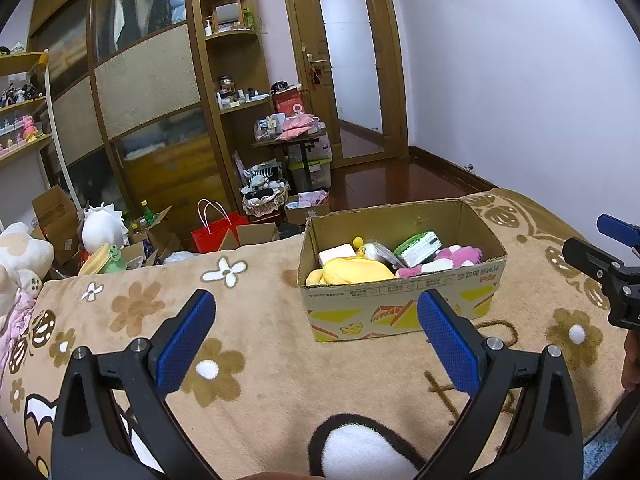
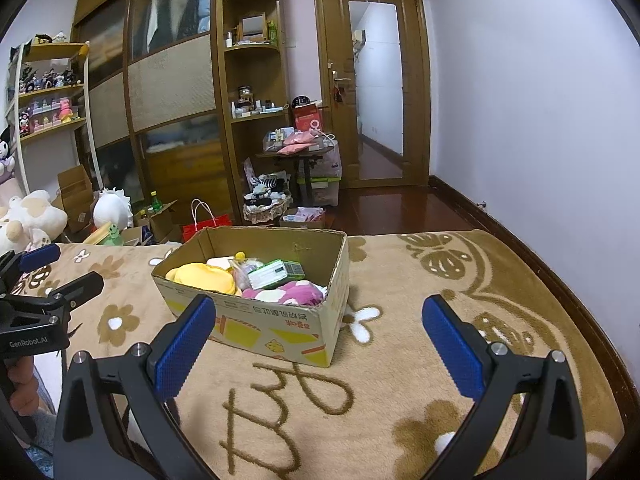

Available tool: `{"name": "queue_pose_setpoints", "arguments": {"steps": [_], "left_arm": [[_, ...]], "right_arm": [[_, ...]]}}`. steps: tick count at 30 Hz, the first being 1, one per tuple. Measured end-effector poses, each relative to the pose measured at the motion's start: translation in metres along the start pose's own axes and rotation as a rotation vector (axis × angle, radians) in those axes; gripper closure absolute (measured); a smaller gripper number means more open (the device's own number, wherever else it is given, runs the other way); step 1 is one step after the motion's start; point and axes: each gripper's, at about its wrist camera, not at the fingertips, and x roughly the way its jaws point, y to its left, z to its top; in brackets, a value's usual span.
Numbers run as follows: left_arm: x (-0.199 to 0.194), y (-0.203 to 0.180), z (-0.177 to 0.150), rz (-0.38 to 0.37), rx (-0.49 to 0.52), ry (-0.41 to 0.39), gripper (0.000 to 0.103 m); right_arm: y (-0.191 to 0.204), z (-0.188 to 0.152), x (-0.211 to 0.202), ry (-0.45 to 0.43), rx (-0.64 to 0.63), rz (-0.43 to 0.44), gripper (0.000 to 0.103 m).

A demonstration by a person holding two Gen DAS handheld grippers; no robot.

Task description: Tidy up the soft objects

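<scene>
A cardboard box [image 1: 400,304] stands on the tan flowered blanket [image 1: 256,320]; it also shows in the right wrist view [image 2: 280,332]. Inside lie a yellow plush [image 1: 352,270], a pink and white plush [image 1: 456,258], a green and white packet [image 1: 418,248] and a white pad [image 1: 336,254]. My left gripper [image 1: 316,332] is open and empty, low over the blanket in front of the box. My right gripper [image 2: 320,336] is open and empty, to the right of the box's near corner. Each gripper shows at the edge of the other's view.
The bed's far edge drops to a cluttered floor with a red bag [image 1: 216,232], open cartons [image 1: 60,216] and plush toys [image 1: 24,256]. A wardrobe [image 1: 152,92], corner shelves and a small loaded table [image 1: 292,136] stand behind. A door [image 1: 352,68] and bare wall are at the right.
</scene>
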Motion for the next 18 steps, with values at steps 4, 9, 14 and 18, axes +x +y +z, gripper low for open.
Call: {"name": "queue_pose_setpoints", "arguments": {"steps": [4, 9, 14, 18], "left_arm": [[0.0026, -0.0015, -0.0016, -0.004, 0.01, 0.011, 0.003], [0.0024, -0.0025, -0.0021, -0.002, 0.013, 0.013, 0.003], [0.0027, -0.0024, -0.0034, -0.002, 0.012, 0.018, 0.003], [0.0027, -0.0025, -0.0031, 0.001, 0.013, 0.018, 0.003]], "right_arm": [[0.0003, -0.0013, -0.0009, 0.003, 0.002, -0.002, 0.0], [-0.0011, -0.0024, -0.0005, 0.007, 0.007, -0.002, 0.0], [-0.0006, -0.005, -0.0011, 0.012, 0.011, -0.002, 0.0], [-0.0005, -0.005, -0.0008, 0.01, 0.011, -0.005, 0.0]]}}
